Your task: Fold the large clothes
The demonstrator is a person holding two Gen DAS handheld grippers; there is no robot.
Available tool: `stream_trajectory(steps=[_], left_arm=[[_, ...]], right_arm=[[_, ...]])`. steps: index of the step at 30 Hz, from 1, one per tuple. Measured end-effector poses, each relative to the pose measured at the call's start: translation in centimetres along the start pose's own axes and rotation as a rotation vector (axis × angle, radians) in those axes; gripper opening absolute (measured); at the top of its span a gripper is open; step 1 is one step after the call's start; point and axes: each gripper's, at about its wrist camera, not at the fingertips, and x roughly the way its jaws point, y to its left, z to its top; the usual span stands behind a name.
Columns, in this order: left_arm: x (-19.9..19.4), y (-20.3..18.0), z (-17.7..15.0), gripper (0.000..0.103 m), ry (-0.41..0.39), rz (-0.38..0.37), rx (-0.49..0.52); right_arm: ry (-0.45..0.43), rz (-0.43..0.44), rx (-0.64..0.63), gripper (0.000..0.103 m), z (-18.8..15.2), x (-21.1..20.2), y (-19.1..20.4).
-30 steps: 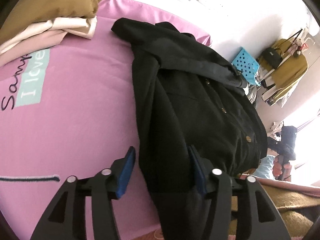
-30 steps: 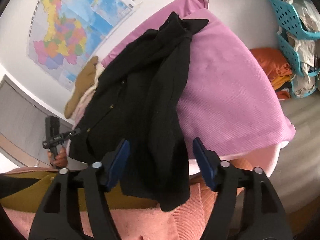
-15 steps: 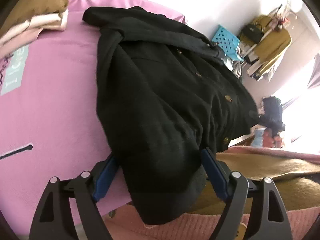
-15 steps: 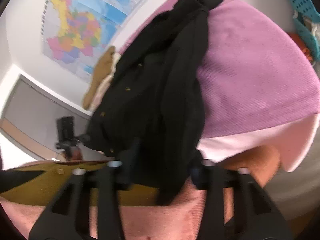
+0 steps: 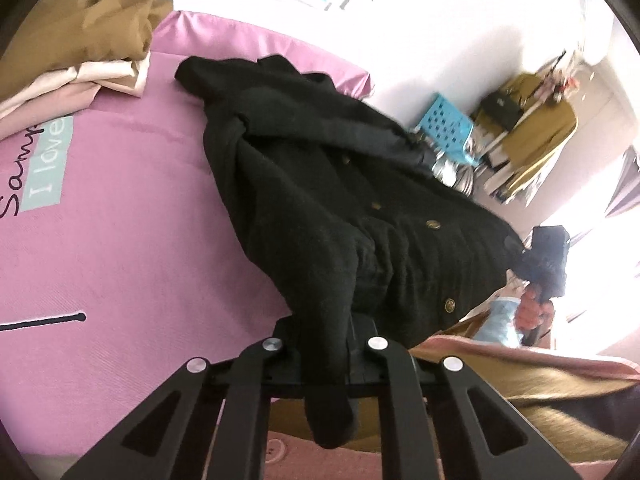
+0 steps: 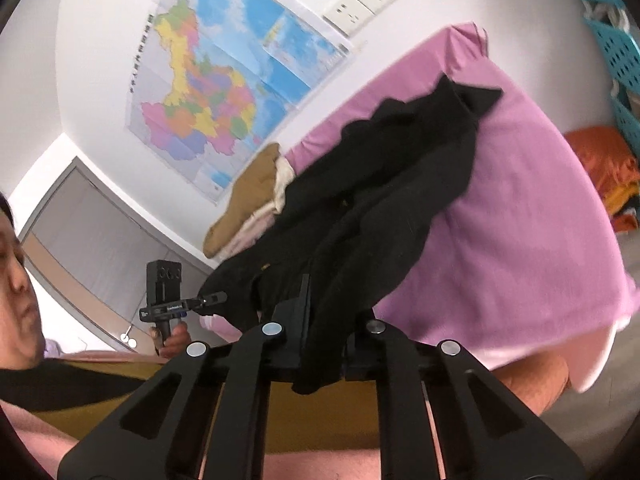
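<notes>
Over pink bed (image 5: 120,240), hands gripping coat (image 5: 320,208)

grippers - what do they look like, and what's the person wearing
Both grippers, left and right, are matte black, each with angular linkage bars with cut-out slots, joined by round silver pivots. Seen from afar, the left gripper's handle carries a boxy black block on top. A light blue sleeve covers one wrist.

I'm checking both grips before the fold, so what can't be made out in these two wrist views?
- Left wrist view: the left gripper fingers' pads, buried in the black cardigan hem.
- Right wrist view: the right gripper pads, likewise covered by cloth.
- Both views: the cardigan's underside and far sleeve, folded under itself.
- Left wrist view: the lettering on the pink sheet, cut off by the frame's edge.
- Right wrist view: the map labels, too small.
</notes>
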Motion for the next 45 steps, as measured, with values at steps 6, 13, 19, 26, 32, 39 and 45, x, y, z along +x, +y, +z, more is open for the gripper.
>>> stream_trajectory(steps=[6, 13, 19, 26, 32, 39, 45], left_arm=[[-1.4, -0.5, 1.3, 0.010, -0.044, -0.005, 0.010], [-1.8, -1.5, 3.1, 0.010, -0.065, 0.000, 0.029], [-2.1, -1.6, 4.6, 0.010, -0.069, -0.007, 0.027], [-2.2, -1.6, 6.6, 0.010, -0.076, 0.011, 0.049], [-2.4, -1.0, 6.9, 0.010, -0.071, 0.008, 0.029], [-2.3, -1.3, 8.4, 0.010, -0.074, 0.020, 0.042], [-2.6, -1.5, 10.1, 0.010, -0.079, 0.036, 0.053]], right_arm=[[-0.034, 0.008, -0.023, 0.010, 2.5, 0.5, 1.0], [-0.065, 0.010, -0.039, 0.009, 4.6, 0.2, 1.3], [-0.083, 0.014, -0.040, 0.009, 6.6, 0.7, 1.7], [-0.099, 0.000, -0.041, 0.009, 8.9, 1.0, 1.9], [-0.111, 0.001, -0.043, 0.006, 9.6, 0.5, 2.0], [-0.114, 0.002, -0.048, 0.005, 11.2, 1.3, 1.7], [-0.135, 0.008, -0.045, 0.005, 12.8, 1.7, 1.6]])
